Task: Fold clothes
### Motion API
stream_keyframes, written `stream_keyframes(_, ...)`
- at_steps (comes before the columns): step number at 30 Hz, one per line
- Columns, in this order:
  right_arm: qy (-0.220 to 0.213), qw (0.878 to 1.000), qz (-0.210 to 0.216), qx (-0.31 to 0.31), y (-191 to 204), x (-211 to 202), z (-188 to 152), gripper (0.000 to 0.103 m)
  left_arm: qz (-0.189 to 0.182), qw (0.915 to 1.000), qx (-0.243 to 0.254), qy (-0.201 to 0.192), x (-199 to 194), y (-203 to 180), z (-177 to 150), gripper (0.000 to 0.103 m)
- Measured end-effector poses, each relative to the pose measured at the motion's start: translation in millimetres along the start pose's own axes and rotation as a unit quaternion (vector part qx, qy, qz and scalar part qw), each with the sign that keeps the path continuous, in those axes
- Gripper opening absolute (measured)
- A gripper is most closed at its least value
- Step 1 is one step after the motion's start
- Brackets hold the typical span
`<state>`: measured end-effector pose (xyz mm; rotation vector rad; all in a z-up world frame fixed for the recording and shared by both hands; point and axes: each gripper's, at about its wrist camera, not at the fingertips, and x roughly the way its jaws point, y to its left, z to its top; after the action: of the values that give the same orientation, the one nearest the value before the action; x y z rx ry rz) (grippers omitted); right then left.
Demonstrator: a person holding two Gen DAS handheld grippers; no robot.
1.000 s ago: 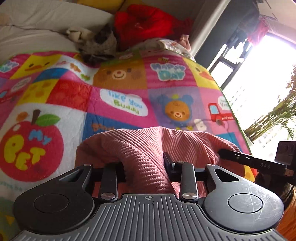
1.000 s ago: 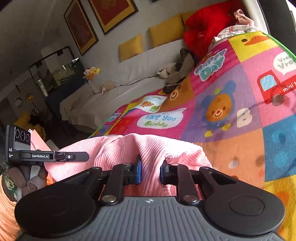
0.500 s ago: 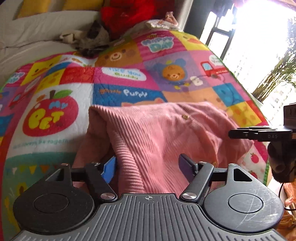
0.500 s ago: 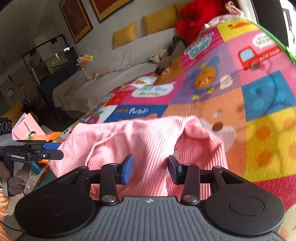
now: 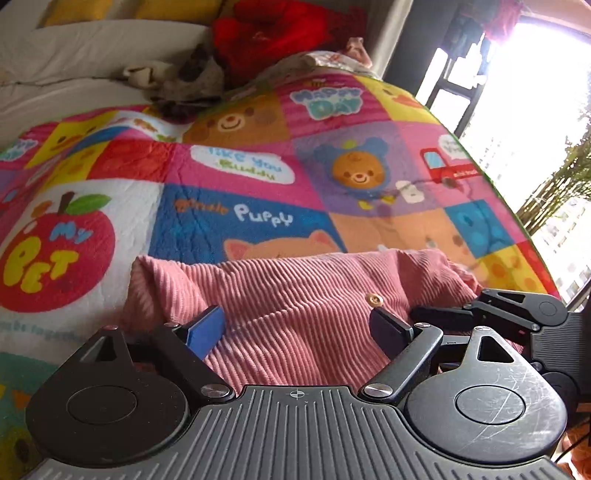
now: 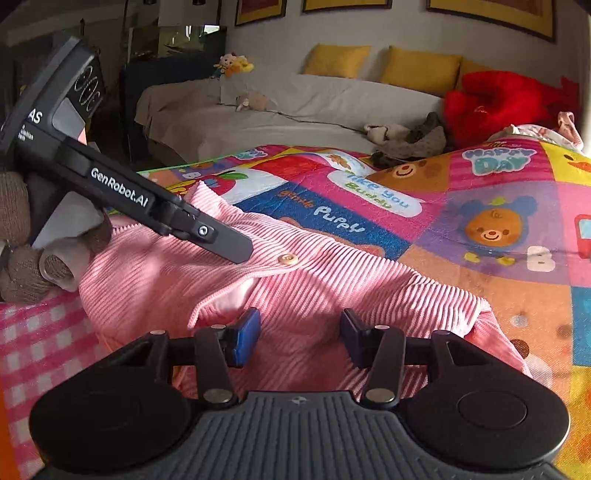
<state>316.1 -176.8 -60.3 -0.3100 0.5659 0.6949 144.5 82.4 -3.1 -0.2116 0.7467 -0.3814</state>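
A pink corduroy garment [image 5: 295,295] with a small round button [image 5: 376,299] lies in a folded heap on the colourful quilt [image 5: 258,166], at its near edge. My left gripper [image 5: 301,326] is open, its jaws wide apart just above the cloth, holding nothing. My right gripper [image 6: 297,334] is also open over the same garment [image 6: 295,288], empty. The right gripper shows in the left wrist view [image 5: 491,314] at the right edge; the left gripper shows in the right wrist view [image 6: 236,251], above the garment near the button [image 6: 288,259].
A white sofa [image 6: 295,107] with yellow cushions [image 6: 421,70] stands behind the quilt. A red plush pile [image 5: 280,33] and grey clothes [image 5: 192,81] lie at the far end. A bright window [image 5: 535,110] is on the right. Pink checked cloth [image 6: 33,350] lies at the near left.
Both grippers were shut on the pink garment and holding it up. They lowered it onto the quilt and opened, letting it go. It now lies spread lower and flatter.
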Motion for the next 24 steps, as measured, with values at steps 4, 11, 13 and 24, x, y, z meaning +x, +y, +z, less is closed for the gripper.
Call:
stream_keyframes(4, -0.008, 1.0, -0.002, -0.001, 0, -1, -4, 0.051, -0.004, 1.0, -0.001, -0.008, 6, 1, -3, 0.094)
stream_keyframes(11, -0.018, 0.999, 0.015, 0.039, -12, -12, -5, 0.055, 0.009, 0.999, 0.024, -0.037, 10, -6, -13, 0.096)
stream_keyframes(13, -0.028, 0.998, 0.02, 0.059, -18, -23, 1, 0.063, 0.007, 0.9986, 0.028, -0.045, 8, -6, -15, 0.097)
stream_keyframes(24, 0.0, 0.983, -0.036, 0.179, -64, 7, 5, 0.065, -0.015, 0.998, 0.007, -0.061, 4, 2, -18, 0.098)
